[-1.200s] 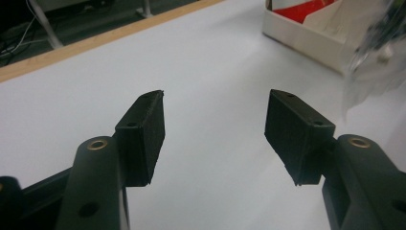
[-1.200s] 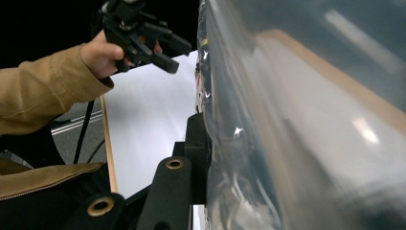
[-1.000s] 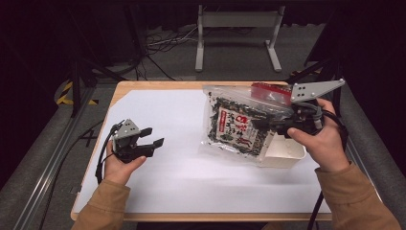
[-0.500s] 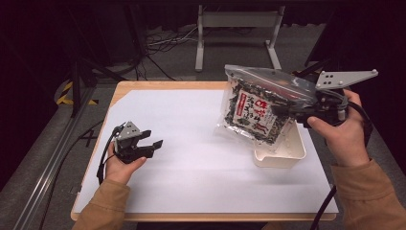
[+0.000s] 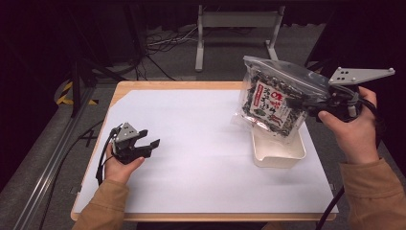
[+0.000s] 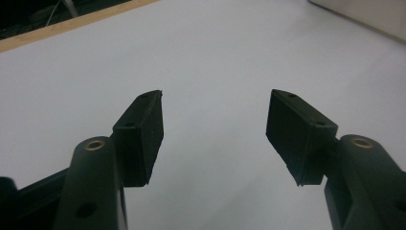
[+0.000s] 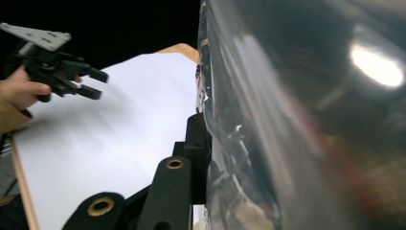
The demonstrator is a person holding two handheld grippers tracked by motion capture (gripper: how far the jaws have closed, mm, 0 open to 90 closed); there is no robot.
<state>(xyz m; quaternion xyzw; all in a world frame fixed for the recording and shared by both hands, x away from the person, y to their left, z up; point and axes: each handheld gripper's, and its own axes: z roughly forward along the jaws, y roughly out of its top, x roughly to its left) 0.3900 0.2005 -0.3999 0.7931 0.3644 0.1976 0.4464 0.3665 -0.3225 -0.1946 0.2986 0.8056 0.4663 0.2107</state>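
A clear zip bag (image 5: 274, 98) of dark snack pieces with a red and white label hangs tilted in the air, its lower end above a shallow white tray (image 5: 277, 154) on the right of the table. My right gripper (image 5: 298, 101) is shut on the bag's right side. In the right gripper view the bag (image 7: 306, 120) presses against the one jaw that shows; the other jaw is hidden behind it. My left gripper (image 5: 149, 139) rests low on the white sheet at the left, open, with nothing between its jaws (image 6: 215, 127). It also shows far off as the left gripper (image 7: 93, 82).
A white sheet (image 5: 201, 143) covers the wooden table (image 5: 172, 85). Beyond the far edge, a metal stand (image 5: 234, 28) and cables lie on the dark floor. A rail (image 5: 52, 158) runs along the left side.
My right gripper has lifted the bag off the table and carried it up and to the right, so it now hangs over the tray. The left gripper has stayed in place.
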